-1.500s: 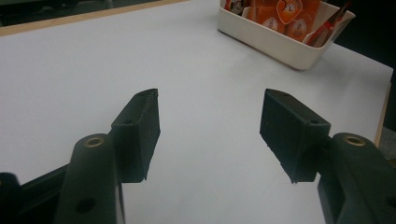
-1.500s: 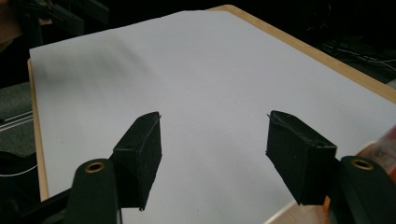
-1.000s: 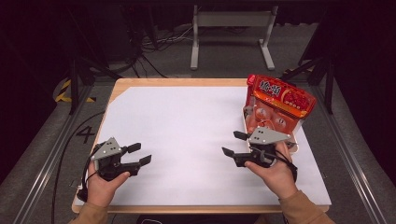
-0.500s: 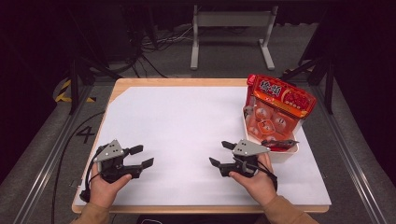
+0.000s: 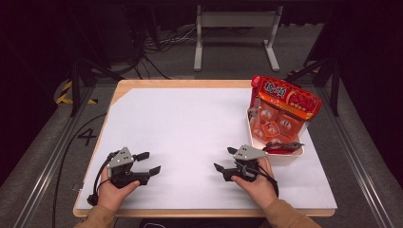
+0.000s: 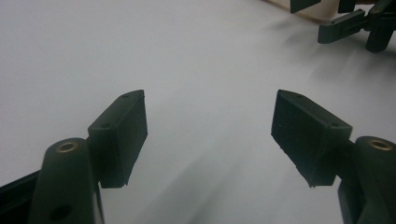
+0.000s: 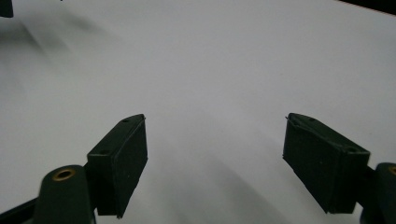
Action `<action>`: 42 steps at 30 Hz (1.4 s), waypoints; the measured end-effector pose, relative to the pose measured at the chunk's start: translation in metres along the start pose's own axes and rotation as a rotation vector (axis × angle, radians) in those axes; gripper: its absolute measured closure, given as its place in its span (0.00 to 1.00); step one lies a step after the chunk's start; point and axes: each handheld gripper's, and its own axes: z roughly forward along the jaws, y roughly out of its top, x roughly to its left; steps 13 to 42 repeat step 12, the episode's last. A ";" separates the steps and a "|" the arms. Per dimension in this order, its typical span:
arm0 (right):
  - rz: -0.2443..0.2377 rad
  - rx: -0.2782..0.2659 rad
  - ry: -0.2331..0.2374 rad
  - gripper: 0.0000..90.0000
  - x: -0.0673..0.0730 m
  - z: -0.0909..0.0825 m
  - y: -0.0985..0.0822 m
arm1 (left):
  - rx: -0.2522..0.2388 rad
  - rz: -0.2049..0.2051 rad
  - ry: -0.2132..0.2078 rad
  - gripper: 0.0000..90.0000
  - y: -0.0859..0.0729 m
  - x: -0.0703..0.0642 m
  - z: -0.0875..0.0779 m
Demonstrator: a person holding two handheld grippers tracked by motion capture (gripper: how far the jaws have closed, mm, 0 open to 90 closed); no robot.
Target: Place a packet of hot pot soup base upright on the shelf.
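My left gripper (image 5: 148,162) rests low over the white sheet (image 5: 190,133) near the table's front left, held by a hand. Its jaws have just been opening and stand open with nothing between them (image 6: 210,130). My right gripper (image 5: 225,159) sits at the front right, pointing left towards the other one. Its jaws have also just been opening, and only white sheet lies between them (image 7: 215,154). In the left gripper view the right gripper (image 6: 355,23) appears far off at the top right.
A red snack bag (image 5: 285,97) stands in a white tray (image 5: 278,158) at the right side of the table. A small red packet (image 5: 281,147) lies across the tray's near rim, just behind my right hand. A wooden edge (image 5: 190,83) borders the sheet.
The right hand has come down and moved left, away from the tray towards the front of the table. Both pairs of jaws stand wider. The left hand has sunk slightly.
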 end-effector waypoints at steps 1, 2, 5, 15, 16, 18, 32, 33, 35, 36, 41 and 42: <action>-0.001 0.002 0.000 0.23 0.000 0.000 0.000 | -0.007 -0.001 0.001 0.31 0.001 0.000 -0.001; 0.001 0.003 0.001 0.23 0.000 0.000 0.000 | -0.017 0.002 0.003 0.31 0.001 0.000 -0.001; 0.003 0.002 0.008 0.23 -0.001 0.000 0.000 | -0.021 0.002 0.004 0.28 0.001 -0.001 -0.001; -0.017 0.007 0.013 0.25 0.002 0.000 0.000 | 0.012 -0.026 -0.002 0.17 -0.002 -0.001 0.004; -0.017 0.007 0.013 0.25 0.002 0.000 0.000 | 0.012 -0.026 -0.002 0.17 -0.002 -0.001 0.004; -0.017 0.007 0.013 0.25 0.002 0.000 0.000 | 0.012 -0.026 -0.002 0.17 -0.002 -0.001 0.004; -0.017 0.007 0.013 0.25 0.002 0.000 0.000 | 0.012 -0.026 -0.002 0.17 -0.002 -0.001 0.004; -0.017 0.007 0.013 0.25 0.002 0.000 0.000 | 0.012 -0.026 -0.002 0.17 -0.002 -0.001 0.004; -0.017 0.007 0.013 0.25 0.002 0.000 0.000 | 0.012 -0.026 -0.002 0.17 -0.002 -0.001 0.004; -0.017 0.007 0.013 0.25 0.002 0.000 0.000 | 0.012 -0.026 -0.002 0.17 -0.002 -0.001 0.004; -0.017 0.007 0.013 0.25 0.002 0.000 0.000 | 0.012 -0.026 -0.002 0.17 -0.002 -0.001 0.004; -0.017 0.007 0.013 0.25 0.002 0.000 0.000 | 0.012 -0.026 -0.002 0.17 -0.002 -0.001 0.004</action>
